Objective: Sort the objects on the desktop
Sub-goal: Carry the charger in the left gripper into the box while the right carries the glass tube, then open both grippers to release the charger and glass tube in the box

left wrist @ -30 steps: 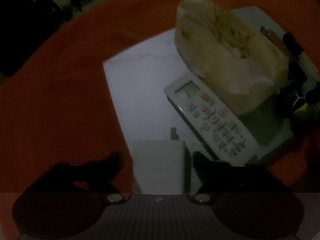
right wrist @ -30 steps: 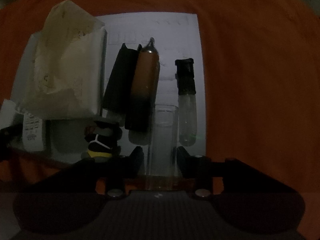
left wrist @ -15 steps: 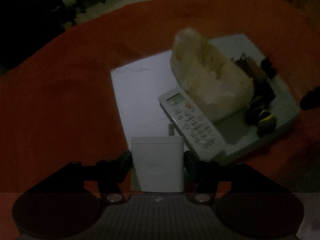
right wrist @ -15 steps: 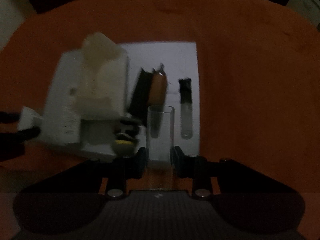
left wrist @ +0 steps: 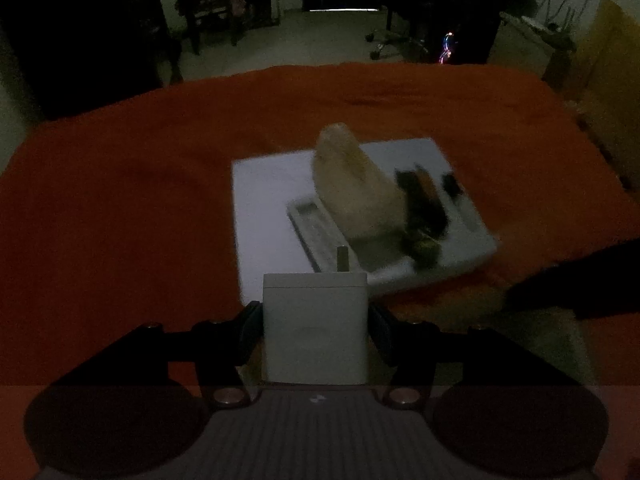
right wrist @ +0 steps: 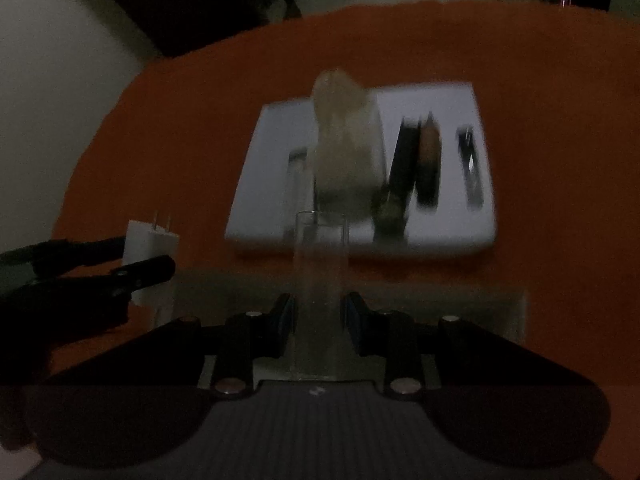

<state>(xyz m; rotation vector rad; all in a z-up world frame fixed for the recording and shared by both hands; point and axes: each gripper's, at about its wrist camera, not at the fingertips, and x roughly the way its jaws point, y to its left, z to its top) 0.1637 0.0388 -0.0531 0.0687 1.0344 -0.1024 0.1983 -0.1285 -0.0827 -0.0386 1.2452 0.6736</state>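
- Holding a white charger (left wrist: 315,328) in my left fingers (left wrist: 256,334), prongs forward.
- My right fingers (right wrist: 283,320) clamp a clear tube (right wrist: 320,276), long axis toward the tray (right wrist: 486,236) ahead.

An orange-red cloth (left wrist: 120,200) carries a white tray (right wrist: 440,236), a cream bag (left wrist: 356,188) and seemingly black-and-brown items (right wrist: 416,160).

left wrist: looks forward along its jaws, raised above the orange-covered table (left wrist: 120,208), facing the room beyond | right wrist: same forward set, angled from further right | shared: flat white rectangular tray (left wrist: 472,240) (right wrist: 440,240), mid-distance in both, motion-blurred; lighting dim
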